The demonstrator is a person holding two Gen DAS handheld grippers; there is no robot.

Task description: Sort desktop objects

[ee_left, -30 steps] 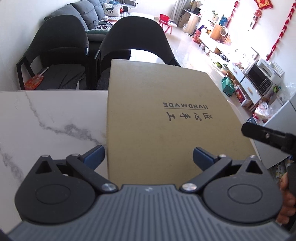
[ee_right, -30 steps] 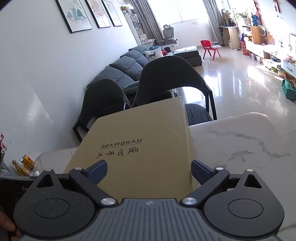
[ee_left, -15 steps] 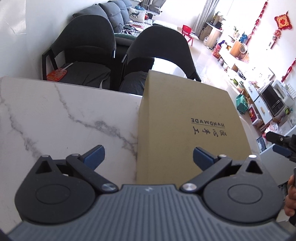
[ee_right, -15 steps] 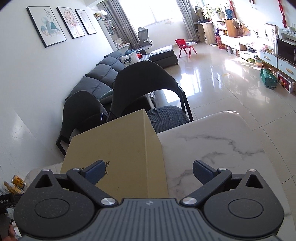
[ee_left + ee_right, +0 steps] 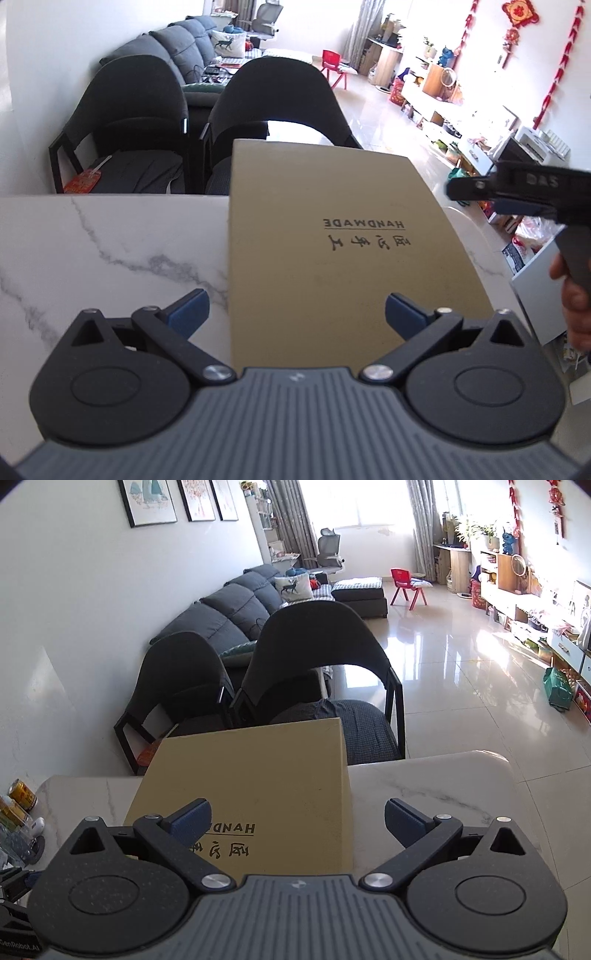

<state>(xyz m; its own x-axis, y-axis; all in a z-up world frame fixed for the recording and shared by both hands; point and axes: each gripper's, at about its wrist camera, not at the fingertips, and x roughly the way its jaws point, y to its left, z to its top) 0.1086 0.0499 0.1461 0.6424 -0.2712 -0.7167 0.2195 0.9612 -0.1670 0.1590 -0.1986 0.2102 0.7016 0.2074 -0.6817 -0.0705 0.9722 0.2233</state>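
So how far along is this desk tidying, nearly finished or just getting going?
Early, by the look of it. Nothing shows as sorted yet. Both the left gripper and the right gripper hang open and empty over the tan box on the marble table. Cans and bottles are clustered at the table's edge, so most of the sorting seems left.

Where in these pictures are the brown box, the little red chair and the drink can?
brown box (image 5: 332, 236): left wrist view, on its printed top.
little red chair (image 5: 404, 579): right wrist view, on its backrest.
drink can (image 5: 22, 794): right wrist view, on its side.
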